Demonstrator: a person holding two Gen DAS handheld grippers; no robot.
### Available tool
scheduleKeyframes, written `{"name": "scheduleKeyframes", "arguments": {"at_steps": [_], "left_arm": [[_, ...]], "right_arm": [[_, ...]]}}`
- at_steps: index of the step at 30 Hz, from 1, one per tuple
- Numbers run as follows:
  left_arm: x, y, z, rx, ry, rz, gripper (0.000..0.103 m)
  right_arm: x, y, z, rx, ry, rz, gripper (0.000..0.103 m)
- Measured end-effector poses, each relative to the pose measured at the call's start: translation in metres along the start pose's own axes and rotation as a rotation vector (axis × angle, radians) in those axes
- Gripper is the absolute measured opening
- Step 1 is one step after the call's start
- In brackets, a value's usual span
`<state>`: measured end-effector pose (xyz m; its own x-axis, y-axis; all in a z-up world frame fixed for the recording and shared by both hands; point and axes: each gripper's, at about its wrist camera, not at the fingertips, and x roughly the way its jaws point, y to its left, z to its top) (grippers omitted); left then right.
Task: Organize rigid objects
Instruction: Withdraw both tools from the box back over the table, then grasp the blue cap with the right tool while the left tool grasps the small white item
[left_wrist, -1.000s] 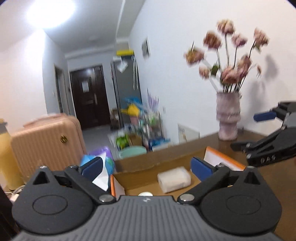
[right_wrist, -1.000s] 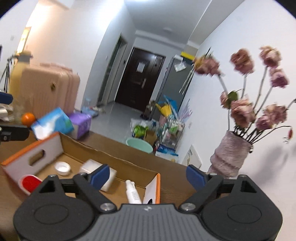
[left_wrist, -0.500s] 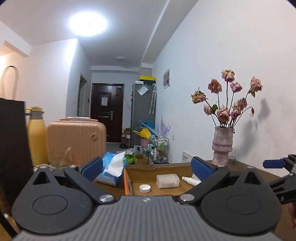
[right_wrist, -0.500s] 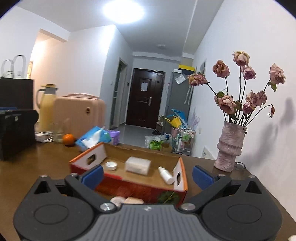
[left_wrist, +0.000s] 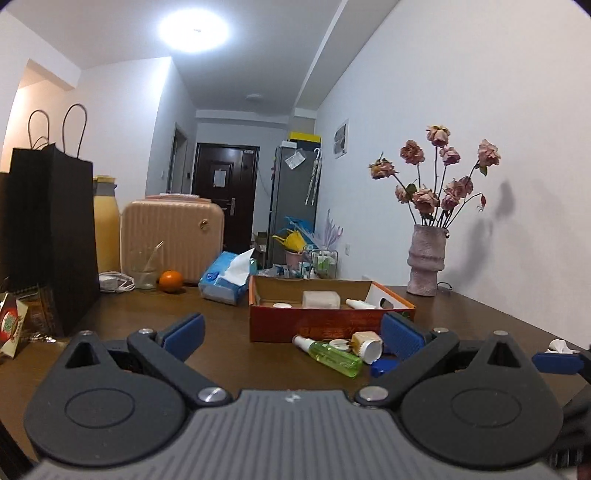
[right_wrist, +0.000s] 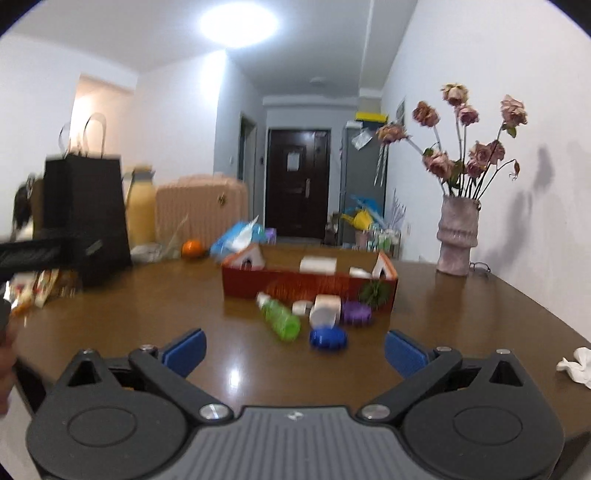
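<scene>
Your left gripper (left_wrist: 291, 332) has its blue-padded jaws spread wide and holds nothing; your right gripper (right_wrist: 293, 349) is likewise wide open and empty. Both sit above the brown wooden table (right_wrist: 461, 317), short of the loose items. Ahead of the right gripper lie a round blue cap (right_wrist: 328, 337), a green transparent spray bottle (right_wrist: 279, 317) on its side, a white-capped jar (right_wrist: 325, 312) and a purple lid (right_wrist: 355, 311), clustered just beside the front wall of the orange-red cardboard box (right_wrist: 306, 282). Inside the box, a white rectangular block (right_wrist: 318, 264) and a small white bottle (left_wrist: 360, 303) are visible. Bare tabletop extends left of the cluster. A crumpled white tissue (right_wrist: 575, 365) lies near the right table edge; a black paper bag (right_wrist: 86, 218) stands far left.
</scene>
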<state>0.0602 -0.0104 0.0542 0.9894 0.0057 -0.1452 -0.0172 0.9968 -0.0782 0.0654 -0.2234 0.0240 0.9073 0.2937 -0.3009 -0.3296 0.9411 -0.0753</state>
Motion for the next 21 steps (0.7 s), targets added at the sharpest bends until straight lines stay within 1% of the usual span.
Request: {"name": "scheduleKeyframes", "arguments": {"at_steps": [2,4,8,14,18,21], "left_arm": [[-0.002,-0.003,0.0,0.002,-0.011,-0.009,0.103],[-0.002,-0.004,-0.001,0.006,-0.009,-0.013,0.103],[0.001,-0.001,0.0,-0.002,0.0,0.008,0.103],[-0.003,0.001,0.004,-0.007,-0.021,0.014,0.103],[0.004,-0.001,-0.004,0.004,0.007,0.01,0.103],[0.016,-0.003,-0.017,0.015,0.048,0.012,0.103]], "right_arm": [[-0.009,-0.002,0.003,-0.026,-0.03,-0.058,0.103],[-0.011,-0.01,0.008,0.015,-0.042,-0.085,0.103],[-0.008,-0.023,0.014,0.101,-0.037,-0.069,0.103],[-0.009,-0.018,0.017,0.061,-0.055,-0.062,0.103],[-0.004,-0.02,0.014,0.083,-0.056,-0.065,0.103],[0.005,-0.022,0.005,0.094,-0.038,-0.061,0.103]]}}
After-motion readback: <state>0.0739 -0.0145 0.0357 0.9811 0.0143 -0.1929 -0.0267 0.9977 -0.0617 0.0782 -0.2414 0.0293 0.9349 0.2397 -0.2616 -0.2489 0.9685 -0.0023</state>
